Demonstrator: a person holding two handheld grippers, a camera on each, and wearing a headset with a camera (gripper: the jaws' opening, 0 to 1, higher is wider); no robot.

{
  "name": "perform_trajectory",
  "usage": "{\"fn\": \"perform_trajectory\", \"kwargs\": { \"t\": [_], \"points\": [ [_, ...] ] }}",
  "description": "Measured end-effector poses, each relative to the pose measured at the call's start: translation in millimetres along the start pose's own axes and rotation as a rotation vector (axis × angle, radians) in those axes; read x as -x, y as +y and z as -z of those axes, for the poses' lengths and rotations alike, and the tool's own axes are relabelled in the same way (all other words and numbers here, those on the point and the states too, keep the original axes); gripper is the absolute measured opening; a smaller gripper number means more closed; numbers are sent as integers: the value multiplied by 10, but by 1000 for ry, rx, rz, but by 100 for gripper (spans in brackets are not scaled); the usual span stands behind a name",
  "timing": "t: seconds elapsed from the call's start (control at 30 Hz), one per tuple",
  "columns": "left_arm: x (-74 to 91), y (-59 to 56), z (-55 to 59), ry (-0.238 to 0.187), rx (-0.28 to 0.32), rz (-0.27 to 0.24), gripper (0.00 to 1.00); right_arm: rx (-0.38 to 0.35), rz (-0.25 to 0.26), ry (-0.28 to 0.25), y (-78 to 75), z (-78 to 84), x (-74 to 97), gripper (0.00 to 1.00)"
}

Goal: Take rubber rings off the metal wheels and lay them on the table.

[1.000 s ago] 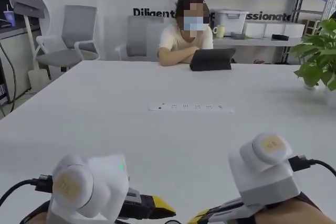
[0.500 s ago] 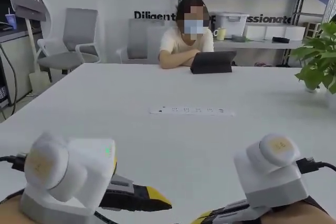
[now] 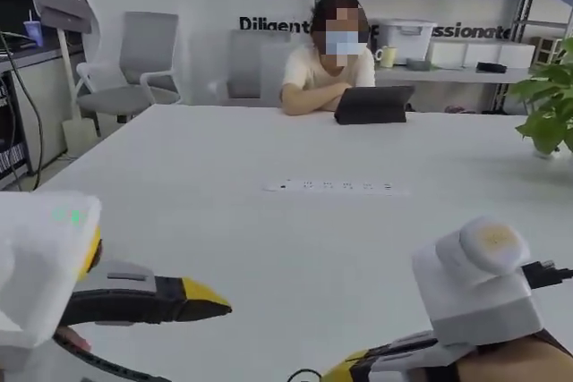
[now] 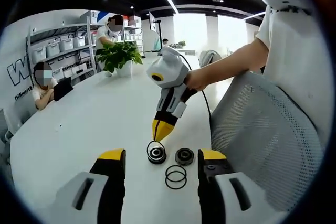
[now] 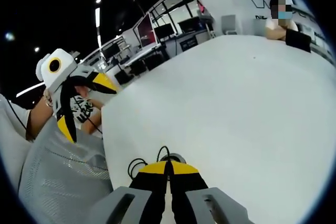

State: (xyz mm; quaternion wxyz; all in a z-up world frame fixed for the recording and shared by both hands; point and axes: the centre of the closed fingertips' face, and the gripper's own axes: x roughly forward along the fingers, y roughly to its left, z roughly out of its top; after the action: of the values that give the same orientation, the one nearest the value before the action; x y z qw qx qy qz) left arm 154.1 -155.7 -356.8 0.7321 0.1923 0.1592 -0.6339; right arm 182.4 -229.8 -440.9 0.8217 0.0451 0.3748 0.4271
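Right gripper [image 4: 159, 136] pinches a thin black rubber ring [image 4: 148, 146], twelve o'clock of a round metal wheel [image 4: 156, 155]; left gripper [image 4: 161, 162] gapes wide; wall [image 3: 271, 23] reads "Diligent".

Left gripper: my left gripper [image 4: 161, 157] is held low and roughly level at my left side, its jaws spread wide apart with the yellow tips forward.
Right gripper: my right gripper [image 5: 168, 168] points steeply down, its yellow tips pressed together and pinching a rubber ring [image 4: 149, 145].
Right arm: my bare right forearm [image 4: 236, 60] reaches out from my body, and my right hand [image 4: 195, 80] is wrapped round the gripper's handle.
Left arm: my left forearm [image 5: 34, 121] sits just behind its gripper, close to my chest.
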Motion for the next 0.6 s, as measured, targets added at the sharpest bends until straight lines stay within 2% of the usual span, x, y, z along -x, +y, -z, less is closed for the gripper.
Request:
{"fn": "perform_trajectory", "kwargs": {
  "t": [0.17,0.3,0.43,0.6],
  "points": [
    [271,-30,50,-11,36,-61,57,-18,-8,-28,10,-67,23,0],
    [414,-30,128,-23,58,-125,61,-12,-14,-42,39,-112,37,0],
    [488,-96,234,-31,111,-144,69,-10,-31,-60,101,-172,39,0],
    [581,-162,317,-36,147,-165,73,4,-51,-62,208,-211,21,0]
  ]
}}
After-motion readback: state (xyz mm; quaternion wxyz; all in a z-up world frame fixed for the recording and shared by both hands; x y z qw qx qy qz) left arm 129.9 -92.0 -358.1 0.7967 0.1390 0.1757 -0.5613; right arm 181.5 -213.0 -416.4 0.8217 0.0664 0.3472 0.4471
